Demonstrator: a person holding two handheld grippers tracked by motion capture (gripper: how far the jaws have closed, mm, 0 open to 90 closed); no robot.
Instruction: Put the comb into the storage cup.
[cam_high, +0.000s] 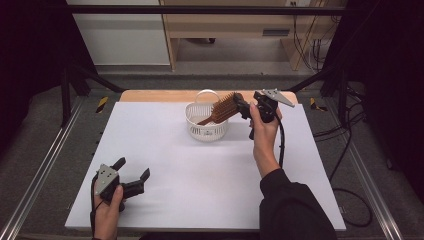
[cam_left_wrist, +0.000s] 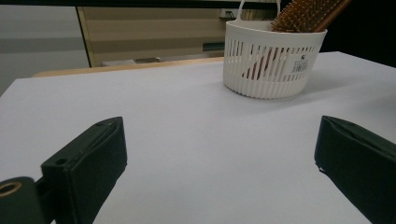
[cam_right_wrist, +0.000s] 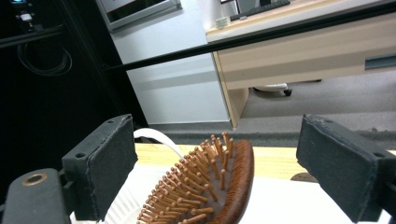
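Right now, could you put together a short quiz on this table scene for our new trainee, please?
1. True or false: the wooden hairbrush lies flat on the white table.
2. Which gripper is nearer the white basket: A) left gripper, B) right gripper?
3. In the right gripper view, how do the jaws stand around the hairbrush head?

Key:
1. False: it leans in the basket, head sticking out above the rim.
2. B.
3. Wide apart, one on each side of the head, not touching it.
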